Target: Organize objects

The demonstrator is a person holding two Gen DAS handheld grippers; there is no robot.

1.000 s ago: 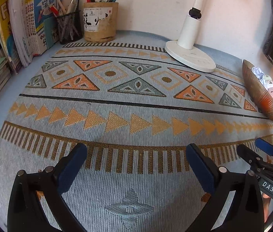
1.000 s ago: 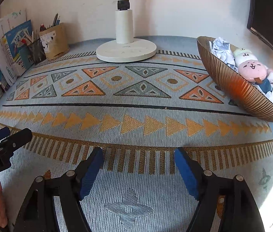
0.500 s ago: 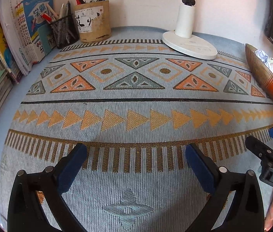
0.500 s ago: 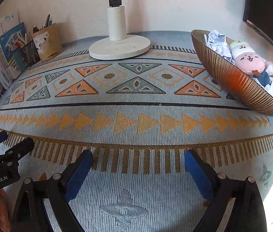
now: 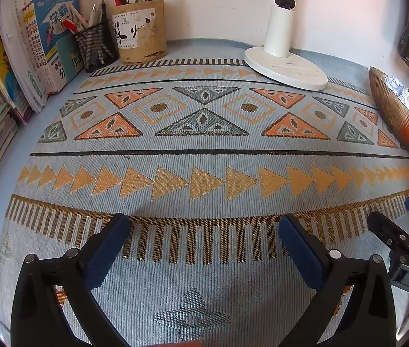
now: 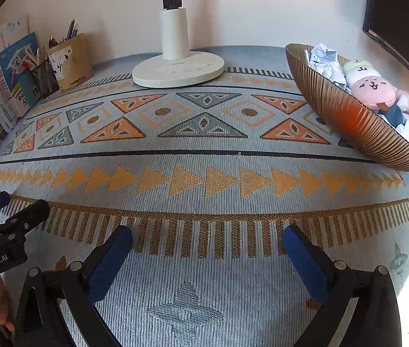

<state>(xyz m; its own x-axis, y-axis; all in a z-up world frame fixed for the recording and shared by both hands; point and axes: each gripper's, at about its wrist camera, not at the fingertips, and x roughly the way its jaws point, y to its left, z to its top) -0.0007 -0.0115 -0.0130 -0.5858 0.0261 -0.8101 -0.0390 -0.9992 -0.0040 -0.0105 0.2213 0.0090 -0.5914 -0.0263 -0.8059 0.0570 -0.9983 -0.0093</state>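
A ribbed bronze bowl (image 6: 346,115) sits on the patterned cloth at the right. It holds a pink plush toy (image 6: 373,89) and crumpled white paper (image 6: 324,60); the left wrist view shows the bowl (image 5: 398,121) at its right edge. My right gripper (image 6: 207,232) hovers over the cloth's striped band, its jaws opening wide with nothing between them. My left gripper (image 5: 204,222) is open over the same band, also empty. Each gripper shows at the side of the other's view, the right gripper (image 5: 392,231) and the left gripper (image 6: 10,214).
A white lamp base (image 6: 178,70) stands at the back by the wall. At the back left are a tan pen cup (image 5: 139,33), a black mesh pen holder (image 5: 96,46) and leaning books (image 5: 45,49). A dark frame (image 6: 401,14) is on the right wall.
My right gripper's jaws have spread wider apart. The left wrist view has rolled slightly; both grippers stay over the same striped band.
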